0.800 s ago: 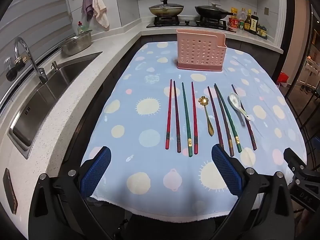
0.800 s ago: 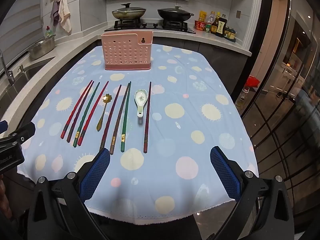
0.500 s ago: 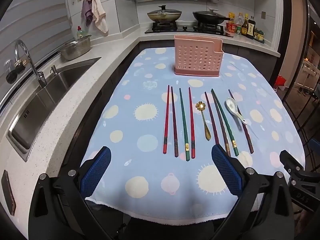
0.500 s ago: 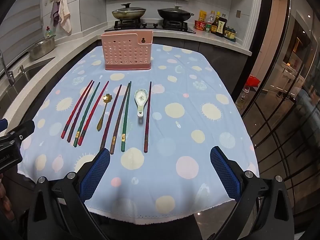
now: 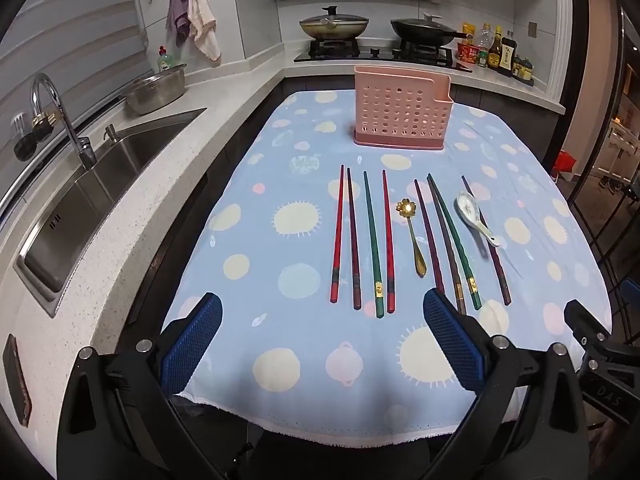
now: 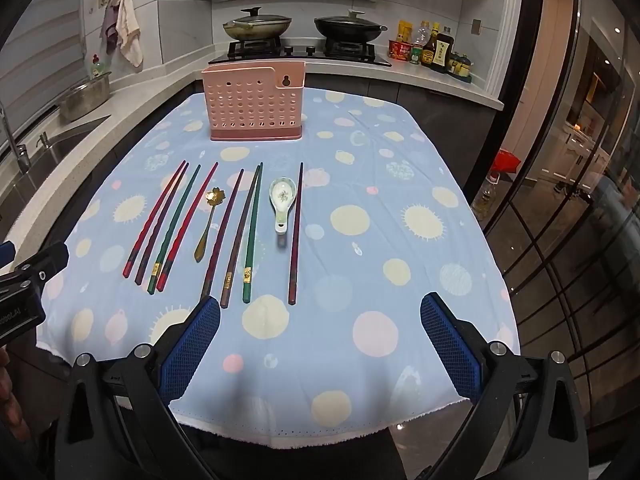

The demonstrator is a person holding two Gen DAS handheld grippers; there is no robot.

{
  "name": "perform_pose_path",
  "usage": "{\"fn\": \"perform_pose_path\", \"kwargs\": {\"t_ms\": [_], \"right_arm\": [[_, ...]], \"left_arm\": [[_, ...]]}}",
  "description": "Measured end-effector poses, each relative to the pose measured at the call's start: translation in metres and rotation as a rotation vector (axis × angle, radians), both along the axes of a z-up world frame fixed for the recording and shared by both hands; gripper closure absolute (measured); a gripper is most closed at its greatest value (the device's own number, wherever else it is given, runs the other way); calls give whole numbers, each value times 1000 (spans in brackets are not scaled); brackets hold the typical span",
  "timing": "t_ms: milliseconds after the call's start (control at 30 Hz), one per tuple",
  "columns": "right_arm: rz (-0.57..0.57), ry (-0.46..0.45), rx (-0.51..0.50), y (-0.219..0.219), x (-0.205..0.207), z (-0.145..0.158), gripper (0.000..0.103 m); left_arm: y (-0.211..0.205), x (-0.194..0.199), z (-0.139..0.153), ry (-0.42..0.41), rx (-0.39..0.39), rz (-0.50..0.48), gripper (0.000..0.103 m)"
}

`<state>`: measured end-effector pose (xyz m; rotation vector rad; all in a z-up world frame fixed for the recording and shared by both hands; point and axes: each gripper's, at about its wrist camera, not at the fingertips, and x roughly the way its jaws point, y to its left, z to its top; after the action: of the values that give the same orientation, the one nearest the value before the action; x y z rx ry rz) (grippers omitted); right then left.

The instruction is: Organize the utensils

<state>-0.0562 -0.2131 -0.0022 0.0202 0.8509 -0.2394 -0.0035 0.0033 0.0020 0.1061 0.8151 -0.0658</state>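
Several red, green and dark chopsticks (image 5: 376,240) (image 6: 250,236) lie side by side on a blue spotted tablecloth (image 5: 280,264) (image 6: 400,208). Among them rest a gold flower-headed spoon (image 5: 412,236) (image 6: 208,220) and a white ceramic spoon (image 5: 474,214) (image 6: 282,204). A pink perforated utensil holder (image 5: 402,114) (image 6: 254,100) stands upright behind them. My left gripper (image 5: 322,344) hovers open over the table's near edge, short of the chopstick ends. My right gripper (image 6: 320,342) is open too, nothing between its blue pads, to the right of the row.
A steel sink (image 5: 92,184) with a tap (image 5: 56,108) and a metal bowl (image 5: 156,88) lies left of the table. Behind are a stove with two lidded pans (image 5: 334,26) (image 6: 348,28) and sauce bottles (image 6: 434,50). A glass partition (image 6: 580,200) runs along the right.
The left wrist view has shifted slightly, so the table and holder now sit a little lower in it. The right gripper has stayed put. Both remain open.
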Motion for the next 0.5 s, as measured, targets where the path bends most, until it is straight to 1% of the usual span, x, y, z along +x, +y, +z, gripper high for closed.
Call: {"fn": "perform_pose_path", "kwargs": {"t_ms": [500], "right_arm": [[-1, -2, 1, 0, -1, 1, 7]], "left_arm": [[1, -1, 0, 4, -3, 6, 7]]}}
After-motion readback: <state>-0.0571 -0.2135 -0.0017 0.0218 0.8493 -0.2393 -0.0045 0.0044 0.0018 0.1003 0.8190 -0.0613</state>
